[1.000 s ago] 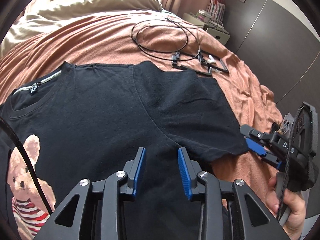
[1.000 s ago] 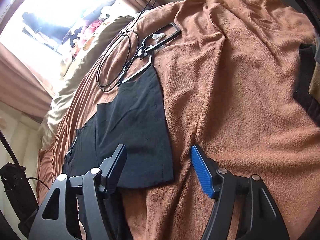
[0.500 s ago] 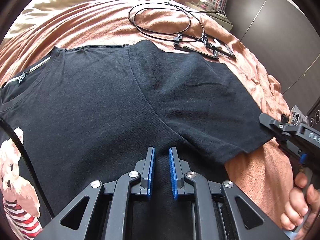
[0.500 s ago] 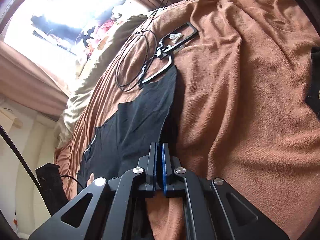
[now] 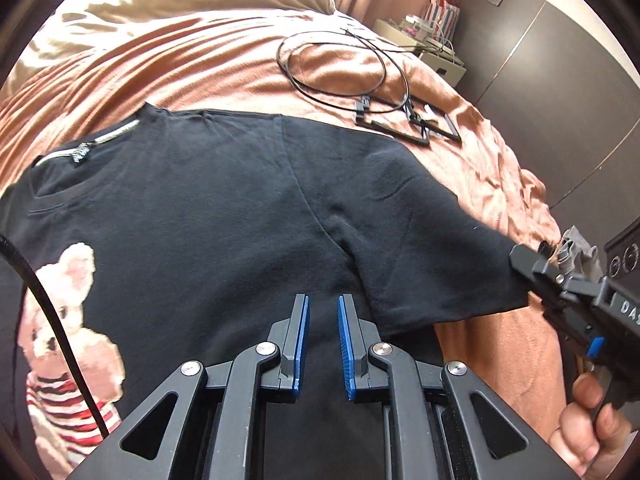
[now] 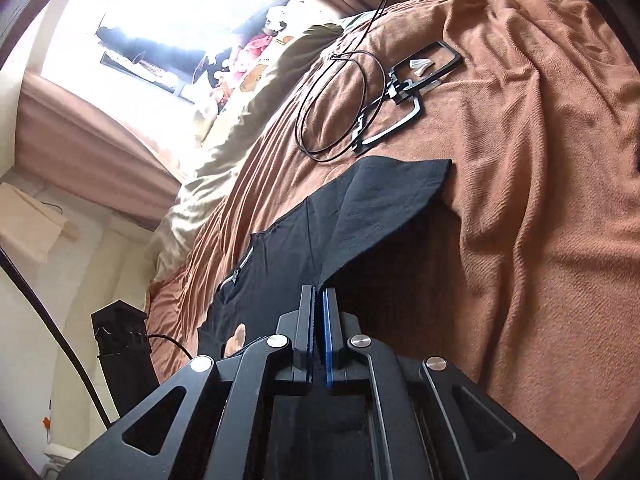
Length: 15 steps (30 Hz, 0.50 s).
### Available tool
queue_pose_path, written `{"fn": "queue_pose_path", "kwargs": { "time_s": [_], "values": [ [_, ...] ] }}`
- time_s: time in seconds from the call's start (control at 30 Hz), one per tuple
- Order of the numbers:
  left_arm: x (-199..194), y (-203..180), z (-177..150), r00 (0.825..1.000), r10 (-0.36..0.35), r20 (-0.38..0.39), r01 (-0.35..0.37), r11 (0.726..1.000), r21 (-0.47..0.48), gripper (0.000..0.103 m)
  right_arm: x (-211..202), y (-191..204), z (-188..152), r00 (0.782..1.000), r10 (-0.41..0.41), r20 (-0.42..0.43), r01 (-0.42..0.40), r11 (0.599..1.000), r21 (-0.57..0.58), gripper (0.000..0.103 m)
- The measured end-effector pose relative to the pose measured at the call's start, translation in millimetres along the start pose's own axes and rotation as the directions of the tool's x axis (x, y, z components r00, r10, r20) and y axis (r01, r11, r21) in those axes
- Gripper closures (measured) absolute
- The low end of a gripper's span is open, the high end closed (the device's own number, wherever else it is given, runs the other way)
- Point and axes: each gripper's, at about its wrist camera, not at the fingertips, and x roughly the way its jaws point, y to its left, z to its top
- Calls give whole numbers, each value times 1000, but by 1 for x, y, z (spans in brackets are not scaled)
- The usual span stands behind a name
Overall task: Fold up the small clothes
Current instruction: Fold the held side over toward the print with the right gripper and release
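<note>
A black T-shirt point(image 5: 224, 216) lies spread on the bed point(image 5: 208, 68). The right claw point(image 6: 319, 300) is pressed together, pinching the shirt's sleeve hem point(image 6: 332, 268) and holding it off the bed. The left claw point(image 5: 322, 312) is narrowed onto the shirt's body fabric beside the sleeve seam.

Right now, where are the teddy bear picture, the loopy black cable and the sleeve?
teddy bear print point(image 5: 68, 320), left wrist view, bear's face.
coiled black cable point(image 5: 298, 76), left wrist view, loop's left edge.
black T-shirt sleeve point(image 6: 384, 200), right wrist view, lifted sleeve's middle.
</note>
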Motion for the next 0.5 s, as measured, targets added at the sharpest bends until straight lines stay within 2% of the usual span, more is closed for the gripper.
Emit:
{"fn": "queue_pose_path", "kwargs": {
  "time_s": [0.27, 0.5],
  "values": [
    [-40, 13, 1, 999, 14, 45, -14, 1000, -12, 87, -8, -5, -9, 990, 124, 67, -130, 987, 91, 103],
    [-60, 22, -3, 998, 27, 60, -27, 1000, -4, 87, 8, 9, -18, 986, 158, 45, -160, 985, 68, 103]
  ]
}}
